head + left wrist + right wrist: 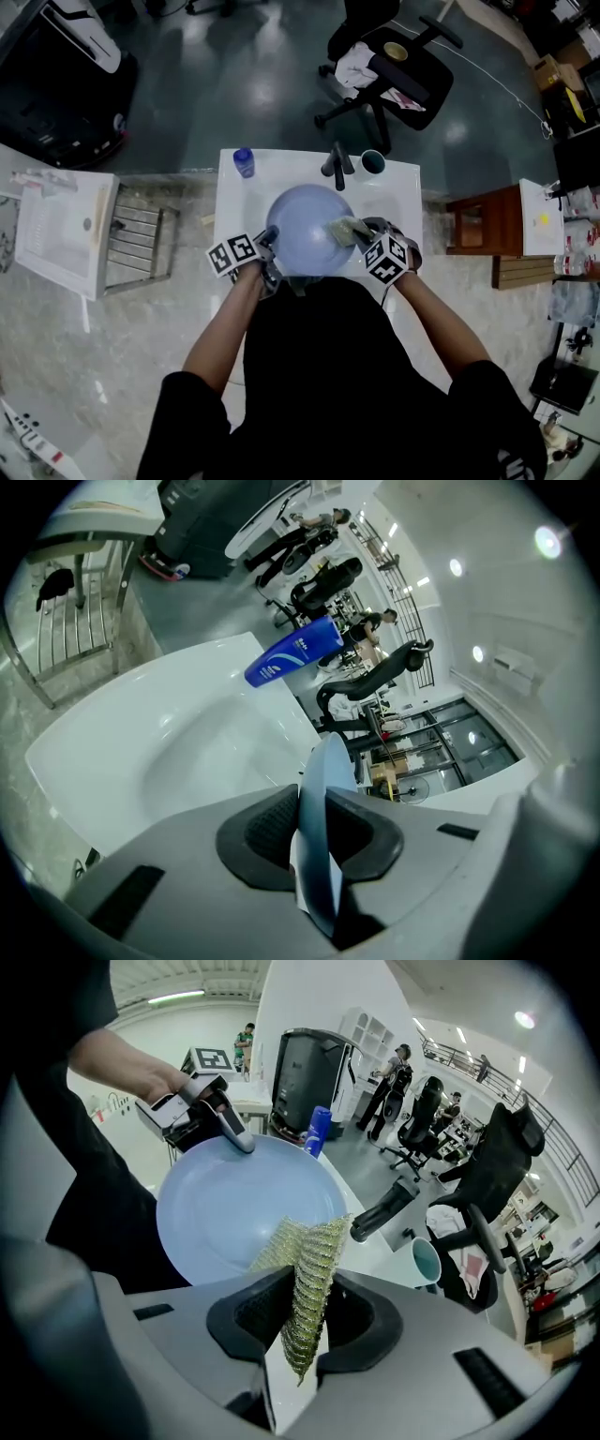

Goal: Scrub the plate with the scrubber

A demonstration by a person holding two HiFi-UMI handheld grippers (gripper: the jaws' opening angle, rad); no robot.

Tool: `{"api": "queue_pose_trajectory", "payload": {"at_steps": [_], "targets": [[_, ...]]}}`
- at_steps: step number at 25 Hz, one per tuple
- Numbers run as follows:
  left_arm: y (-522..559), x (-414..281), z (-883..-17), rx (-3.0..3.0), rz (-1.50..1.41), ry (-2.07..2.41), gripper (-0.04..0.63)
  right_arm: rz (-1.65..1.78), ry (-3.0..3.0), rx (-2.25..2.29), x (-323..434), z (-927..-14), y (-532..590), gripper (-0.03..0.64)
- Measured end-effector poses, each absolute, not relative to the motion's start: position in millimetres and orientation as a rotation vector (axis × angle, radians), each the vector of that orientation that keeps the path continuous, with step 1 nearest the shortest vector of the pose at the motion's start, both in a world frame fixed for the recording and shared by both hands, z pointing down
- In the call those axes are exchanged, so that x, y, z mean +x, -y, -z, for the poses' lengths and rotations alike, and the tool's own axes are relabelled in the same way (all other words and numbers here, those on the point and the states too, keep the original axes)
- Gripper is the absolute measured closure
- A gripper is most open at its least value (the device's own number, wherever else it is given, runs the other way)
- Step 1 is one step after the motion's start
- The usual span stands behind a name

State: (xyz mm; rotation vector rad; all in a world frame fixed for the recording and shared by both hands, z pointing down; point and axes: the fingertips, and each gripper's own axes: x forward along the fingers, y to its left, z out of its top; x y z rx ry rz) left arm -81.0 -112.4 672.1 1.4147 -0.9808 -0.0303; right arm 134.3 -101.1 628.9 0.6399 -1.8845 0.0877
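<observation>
A pale blue plate (305,230) is held above the white sink (246,202). My left gripper (265,246) is shut on the plate's left rim; in the left gripper view the plate (321,836) stands edge-on between the dark pads. My right gripper (364,236) is shut on a yellow-green mesh scrubber (345,228), which lies against the plate's right side. In the right gripper view the scrubber (307,1283) hangs between the pads and touches the plate (239,1208), with the left gripper (225,1129) clamped on the far rim.
A black faucet (337,161) stands at the back of the sink, with a blue bottle (244,162) at its back left corner and a teal cup (372,162) at the back right. A metal rack (141,246) stands to the left, an office chair (394,70) behind.
</observation>
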Motion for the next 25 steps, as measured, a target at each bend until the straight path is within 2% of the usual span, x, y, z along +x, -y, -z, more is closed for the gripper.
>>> {"api": "queue_pose_trajectory", "payload": {"at_steps": [14,25], "targets": [[119,-88,-678,1.396,0.035,1.01,0.541,-0.354,1.969,0.687,121,-638,72,0.541],[121,-101,-678,1.377,0.057,1.029,0.54,-0.418,2.015,0.716,95,-634,63,0.543]]}}
